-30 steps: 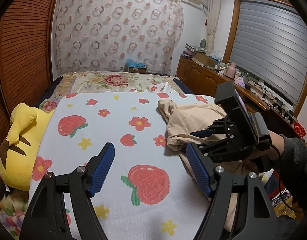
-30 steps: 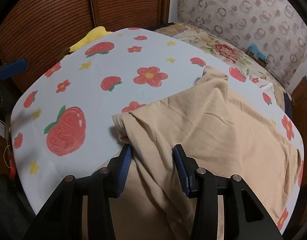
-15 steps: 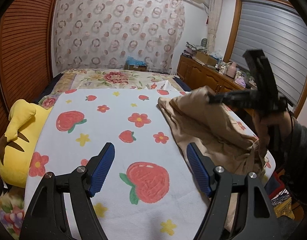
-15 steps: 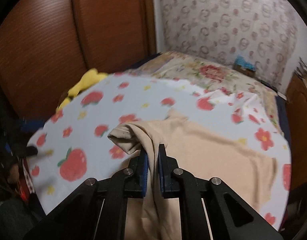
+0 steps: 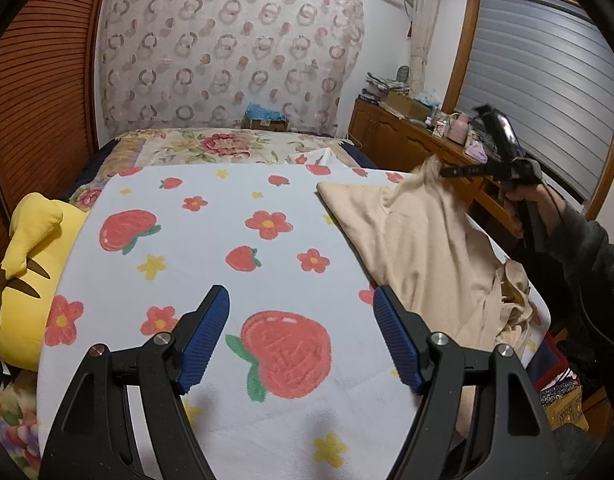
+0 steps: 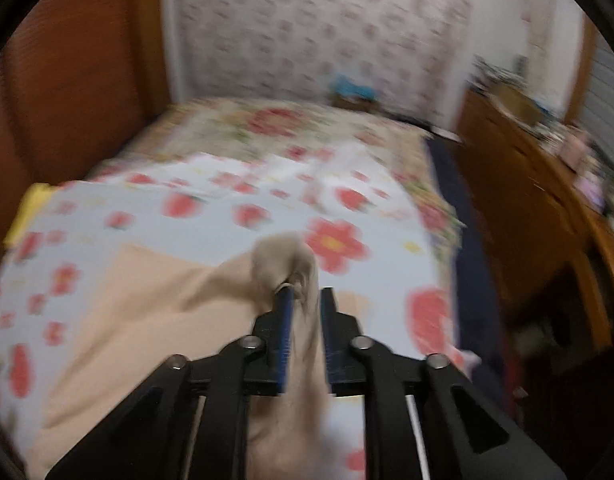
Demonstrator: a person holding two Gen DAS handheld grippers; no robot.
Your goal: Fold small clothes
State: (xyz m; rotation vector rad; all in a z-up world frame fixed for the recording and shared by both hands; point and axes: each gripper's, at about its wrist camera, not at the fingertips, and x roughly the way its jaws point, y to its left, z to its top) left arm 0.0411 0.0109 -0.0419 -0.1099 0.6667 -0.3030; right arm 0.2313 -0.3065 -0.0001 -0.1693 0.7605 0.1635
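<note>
A beige garment (image 5: 419,236) lies on the right part of the strawberry-print blanket (image 5: 211,248) that covers the bed. One edge of it is pulled up off the bed, bunched between the jaws of my right gripper (image 6: 306,292). Those jaws are opening, and the cloth (image 6: 147,320) still fills the gap and hangs from them. In the left wrist view the right gripper (image 5: 443,171) is raised at the right, held by a hand (image 5: 527,200). My left gripper (image 5: 300,296) hovers open over the blanket near its front, with nothing between its fingers.
A yellow plush toy (image 5: 23,272) lies at the bed's left edge beside the wooden slatted wall (image 5: 39,100). A wooden cabinet (image 5: 403,140) with clutter on it runs along the right. A floral bedspread (image 5: 227,146) covers the far bed.
The right gripper shut on the garment's edge, lifted it and carried it up and to the right, rolling as it went. Its jaws now stand a little wider. The left gripper stayed put.
</note>
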